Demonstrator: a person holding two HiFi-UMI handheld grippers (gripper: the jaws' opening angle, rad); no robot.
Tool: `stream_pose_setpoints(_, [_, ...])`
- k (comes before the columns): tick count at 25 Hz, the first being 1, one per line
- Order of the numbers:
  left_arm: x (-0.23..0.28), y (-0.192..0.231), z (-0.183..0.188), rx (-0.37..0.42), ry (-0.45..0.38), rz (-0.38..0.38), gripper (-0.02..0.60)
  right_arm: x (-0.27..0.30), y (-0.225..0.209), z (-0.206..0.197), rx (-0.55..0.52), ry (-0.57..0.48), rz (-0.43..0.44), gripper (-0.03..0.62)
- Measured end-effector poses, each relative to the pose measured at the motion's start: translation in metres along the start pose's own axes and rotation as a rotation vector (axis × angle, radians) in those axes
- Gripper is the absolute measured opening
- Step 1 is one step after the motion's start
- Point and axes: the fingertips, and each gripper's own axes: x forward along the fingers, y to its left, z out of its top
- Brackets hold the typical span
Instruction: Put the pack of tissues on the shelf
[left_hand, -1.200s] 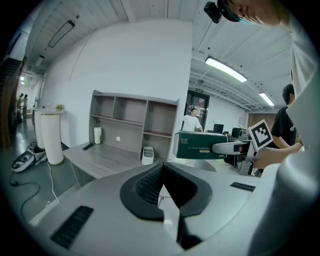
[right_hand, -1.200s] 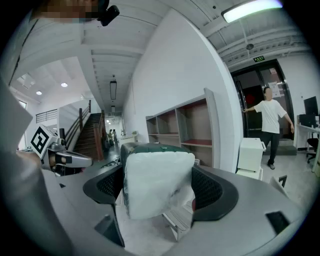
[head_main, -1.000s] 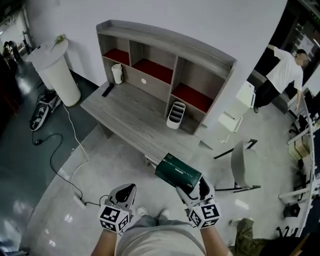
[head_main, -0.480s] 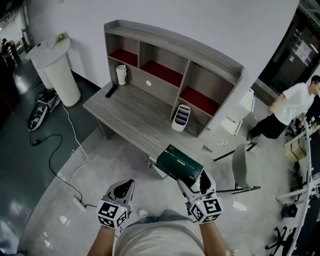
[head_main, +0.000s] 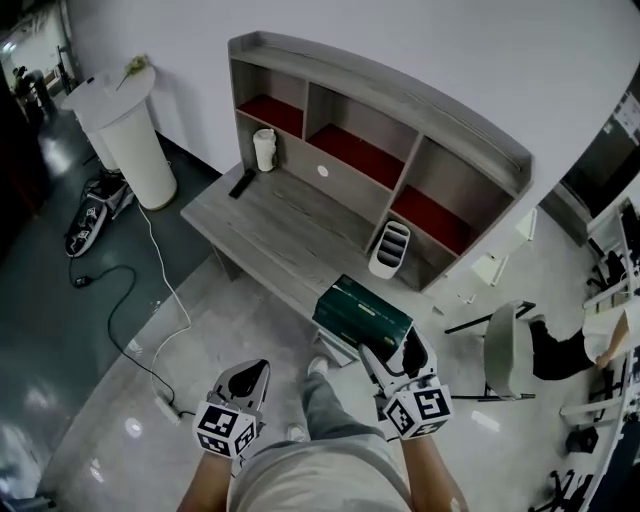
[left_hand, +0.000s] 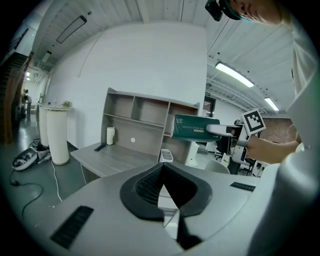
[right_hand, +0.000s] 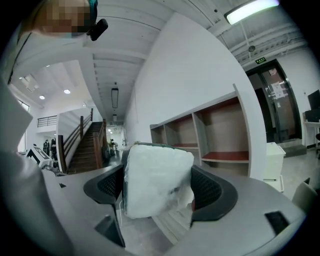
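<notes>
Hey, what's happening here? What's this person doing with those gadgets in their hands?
A person stands in front of a grey desk with a shelf on it, holding a tool in each hand. The right tool is clamped on a dark green pack of tissues, held in the air near the desk's front edge. The left tool is shut, empty and held low. The pack is not yet on the shelf.

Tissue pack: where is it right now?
Head view, right of centre: the tissue pack is clamped in the right gripper at the front edge of the desk, not yet on the shelf.
</notes>
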Motion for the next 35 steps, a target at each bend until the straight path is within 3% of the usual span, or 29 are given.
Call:
stream_pose_setpoints(9, [0.090,0.091,0.067,0.025,-0.008,0.064,0.014,0.140,-0.032,0.044,-0.047,-0.042,0.066,0.434])
stream_pose_setpoints(15, [0.151,0.125,0.105,0.037,-0.007,0.080,0.014,0.219,-0.069,0.080,-0.021,-0.080,0.068,0.434])
stream_pose_setpoints(23, [0.195,0.162,0.123,0.014,0.013,0.071,0.014,0.294,-0.104,0.109,-0.015,-0.103,0.008,0.434])
stream_pose_setpoints(35, [0.256,0.254,0.157,0.045,0.040,-0.066,0.014,0.391,-0.125,0.119,-0.026,-0.070,-0.157,0.434])
